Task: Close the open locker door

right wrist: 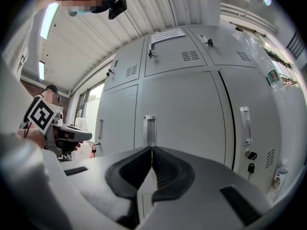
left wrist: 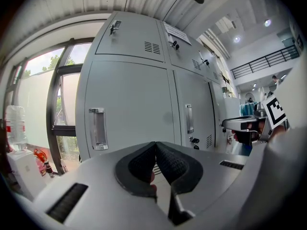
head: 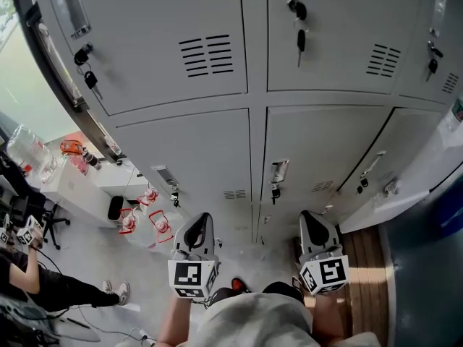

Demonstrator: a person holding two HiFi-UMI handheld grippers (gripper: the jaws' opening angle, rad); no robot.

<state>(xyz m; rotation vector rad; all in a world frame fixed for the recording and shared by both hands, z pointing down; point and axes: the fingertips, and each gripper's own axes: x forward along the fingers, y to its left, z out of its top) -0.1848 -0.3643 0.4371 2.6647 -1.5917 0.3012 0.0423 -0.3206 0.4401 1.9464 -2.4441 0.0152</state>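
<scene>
A bank of grey lockers [head: 217, 143] fills the head view. The lower right locker door [head: 383, 157], with a handle and a key in its lock, stands swung out from the row, a dark gap along its hinge side. My left gripper [head: 194, 237] and right gripper [head: 316, 231] hang low in front of the lockers, both short of the doors. Each is shut with nothing between its pads. In the left gripper view the left gripper [left wrist: 155, 145] faces closed doors. The right gripper [right wrist: 151, 150] faces a door handle [right wrist: 149, 130].
Keys [head: 300, 40] hang from several locks. Red-marked bottles [head: 145, 215] stand on the floor at the lockers' foot, left of my left gripper. A seated person [head: 43, 288] and water jugs [head: 29, 150] are at far left. Wooden boards [head: 365, 259] lie under the open door.
</scene>
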